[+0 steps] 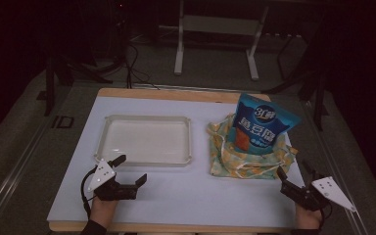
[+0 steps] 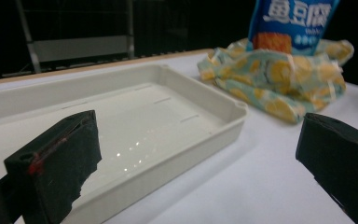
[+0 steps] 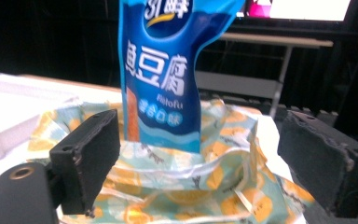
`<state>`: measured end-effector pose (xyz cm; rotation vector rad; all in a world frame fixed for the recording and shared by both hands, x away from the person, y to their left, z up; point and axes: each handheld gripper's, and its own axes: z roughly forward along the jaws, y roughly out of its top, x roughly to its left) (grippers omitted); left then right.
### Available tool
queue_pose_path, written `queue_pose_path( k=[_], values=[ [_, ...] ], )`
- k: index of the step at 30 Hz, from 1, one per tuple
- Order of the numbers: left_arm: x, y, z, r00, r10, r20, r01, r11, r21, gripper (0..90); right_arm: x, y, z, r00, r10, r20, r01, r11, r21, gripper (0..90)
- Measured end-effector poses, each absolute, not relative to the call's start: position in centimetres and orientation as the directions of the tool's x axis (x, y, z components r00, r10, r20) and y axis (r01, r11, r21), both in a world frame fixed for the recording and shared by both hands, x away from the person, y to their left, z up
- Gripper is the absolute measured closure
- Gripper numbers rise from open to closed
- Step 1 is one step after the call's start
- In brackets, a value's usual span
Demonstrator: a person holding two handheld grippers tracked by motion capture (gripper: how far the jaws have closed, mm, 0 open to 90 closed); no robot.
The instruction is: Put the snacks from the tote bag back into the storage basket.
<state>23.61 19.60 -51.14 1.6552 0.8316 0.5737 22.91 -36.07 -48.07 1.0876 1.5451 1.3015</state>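
Holding both grippers wide open and empty, you have your right gripper (image 1: 290, 172) just short of the yellow-patterned bag (image 1: 247, 159), from which the blue snack pouch (image 1: 263, 125) stands upright; your left gripper (image 1: 129, 170) sits beside the white tray's (image 1: 103, 134) near rim.

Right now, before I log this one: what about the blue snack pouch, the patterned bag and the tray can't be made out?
- Blue snack pouch: its lower part sits inside the patterned bag, hidden in every view; the left gripper view's top edge cuts off its top.
- Anything else in the bag: hidden by its folds.
- White tray: its near end is blocked by a jaw in the left gripper view.
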Motion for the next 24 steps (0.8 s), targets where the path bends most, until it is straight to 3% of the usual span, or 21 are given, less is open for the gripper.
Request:
queue_pose_path(
  k=[5, 11, 17, 24],
  values=[
    [23.3, 19.8, -50.8, 0.669, 0.741, -0.062, 0.241, -0.138, 0.961, 0.4, 23.3, -36.0, -48.2, -0.305, 0.952, -0.005, 0.236, 0.081, 0.968, 14.9],
    [24.1, 19.7, -50.7, 0.707, 0.692, -0.148, 0.323, -0.129, 0.938, 0.4, 23.3, -35.8, -47.5, -0.295, 0.955, -0.027, 0.240, 0.102, 0.965, 16.6],
    [24.9, 19.1, -50.1, 0.731, 0.657, -0.184, 0.336, -0.112, 0.935, 0.3, 23.8, -35.9, -46.8, -0.304, 0.952, 0.019, 0.343, 0.091, 0.935, 11.5],
    [26.5, 18.8, -49.2, 0.752, 0.615, -0.236, 0.354, -0.076, 0.932, 0.3, 24.5, -35.9, -45.9, -0.352, 0.935, 0.036, 0.375, 0.106, 0.921, 11.4]
  ],
)
